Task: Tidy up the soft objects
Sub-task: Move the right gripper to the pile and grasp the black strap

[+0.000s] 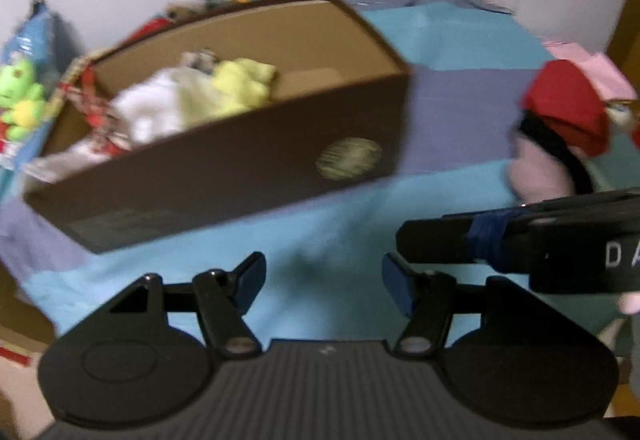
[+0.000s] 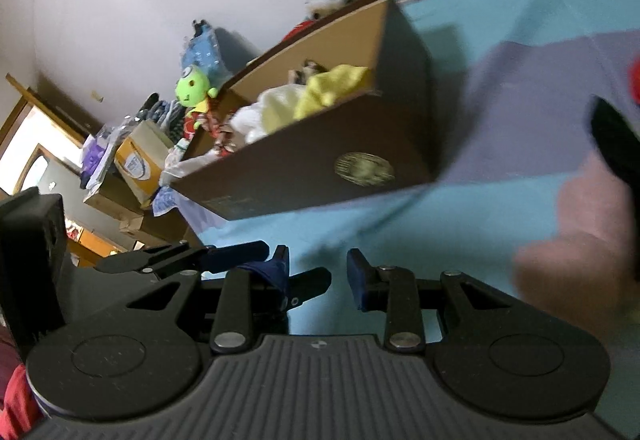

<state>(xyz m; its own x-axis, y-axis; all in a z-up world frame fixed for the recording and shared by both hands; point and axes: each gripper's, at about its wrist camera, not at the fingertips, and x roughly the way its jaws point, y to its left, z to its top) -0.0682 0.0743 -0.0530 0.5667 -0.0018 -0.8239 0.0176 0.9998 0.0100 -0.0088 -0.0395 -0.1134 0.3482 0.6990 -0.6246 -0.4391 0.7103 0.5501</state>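
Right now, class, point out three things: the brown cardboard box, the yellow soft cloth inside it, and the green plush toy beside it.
Brown cardboard box (image 1: pixel 240 175): left wrist view, near outer wall.
Yellow soft cloth (image 1: pixel 244 79): left wrist view, its middle.
Green plush toy (image 2: pixel 194 85): right wrist view, its head.

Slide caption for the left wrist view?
Open left gripper over blue bedspread, facing brown box holding soft toys.

I note a matt brown cardboard box (image 1: pixel 224 175) holding fuzzy plush toys (image 1: pixel 192 95), on a smooth blue cloth (image 1: pixel 320 224); my grippers (image 1: pixel 323 284) look like glossy black plastic.
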